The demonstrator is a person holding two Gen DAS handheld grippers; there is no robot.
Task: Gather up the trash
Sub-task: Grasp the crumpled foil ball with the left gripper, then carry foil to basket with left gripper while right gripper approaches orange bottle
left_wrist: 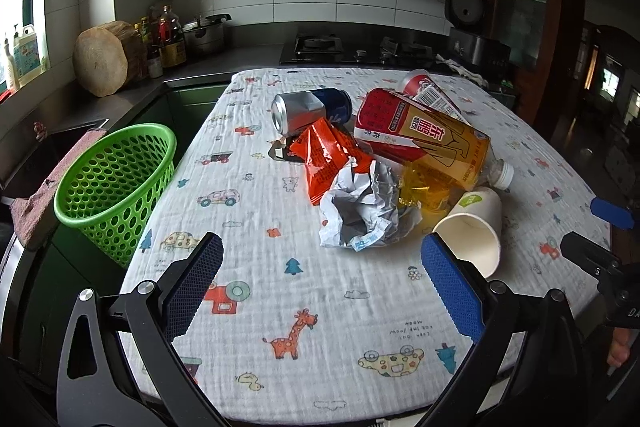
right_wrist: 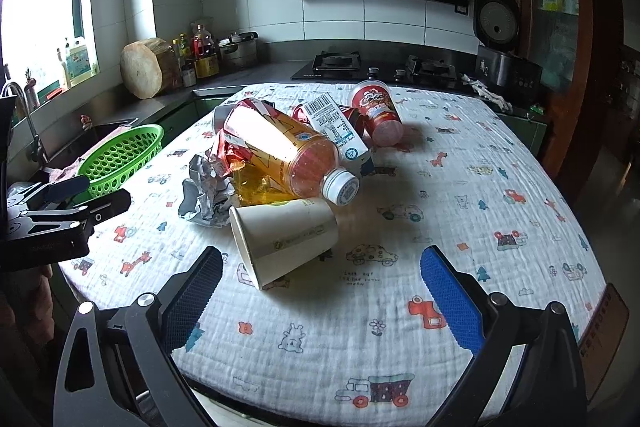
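Green basket (left_wrist: pixel 116 183): left of the left gripper (left_wrist: pixel 320 287), seemingly no trash inside.
Trash pile (left_wrist: pixel 380 155): ahead of both, uncollected.
Paper cup (right_wrist: pixel 284 239): nearest the right gripper (right_wrist: pixel 320 287).
Jaws: both wide apart, holding nothing.

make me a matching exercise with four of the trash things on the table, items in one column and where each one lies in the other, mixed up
Items
1. white paper cup
2. silver and blue drink can
3. crumpled grey and white paper
4. green perforated plastic basket

Places
A. off the table's left edge, upright
B. far left of the pile, on its side
C. nearest the grippers, tipped on its side
D. in front of the orange snack wrapper

Pairs: 1-C, 2-B, 3-D, 4-A
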